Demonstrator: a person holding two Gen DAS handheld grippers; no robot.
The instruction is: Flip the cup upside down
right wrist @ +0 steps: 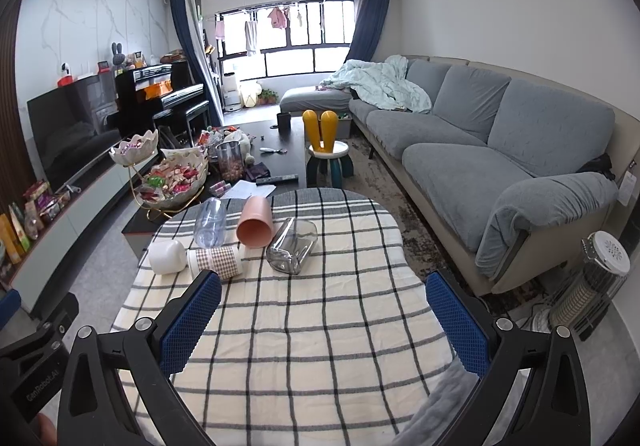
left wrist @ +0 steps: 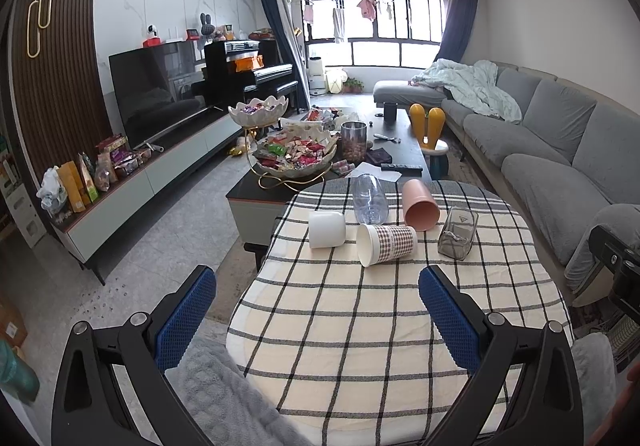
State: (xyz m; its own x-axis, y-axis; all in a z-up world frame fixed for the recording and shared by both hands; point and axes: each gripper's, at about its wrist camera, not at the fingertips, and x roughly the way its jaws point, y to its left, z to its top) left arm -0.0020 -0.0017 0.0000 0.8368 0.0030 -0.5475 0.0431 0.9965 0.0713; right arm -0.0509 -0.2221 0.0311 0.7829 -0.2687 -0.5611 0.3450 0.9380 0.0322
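Observation:
Several cups lie on their sides at the far end of a checked tablecloth [left wrist: 340, 326]: a white cup [left wrist: 327, 228], a houndstooth-sleeved white cup [left wrist: 386, 244], a clear bluish cup [left wrist: 369, 199], a pink cup [left wrist: 419, 204] and a smoky square glass [left wrist: 458, 233]. The right wrist view shows the same cups: white [right wrist: 168, 256], houndstooth [right wrist: 216, 262], clear [right wrist: 210, 222], pink [right wrist: 255, 221], smoky glass [right wrist: 291, 246]. My left gripper [left wrist: 318, 310] is open and empty, well short of the cups. My right gripper [right wrist: 323, 316] is open and empty, also short of them.
Beyond the table stands a dark coffee table [left wrist: 404, 149] with tiered snack bowls [left wrist: 294, 155], a jar and a remote. A grey sofa [left wrist: 560, 149] runs along the right. A TV [left wrist: 160, 93] on a low console is at the left. A heater [right wrist: 588, 286] stands at the right.

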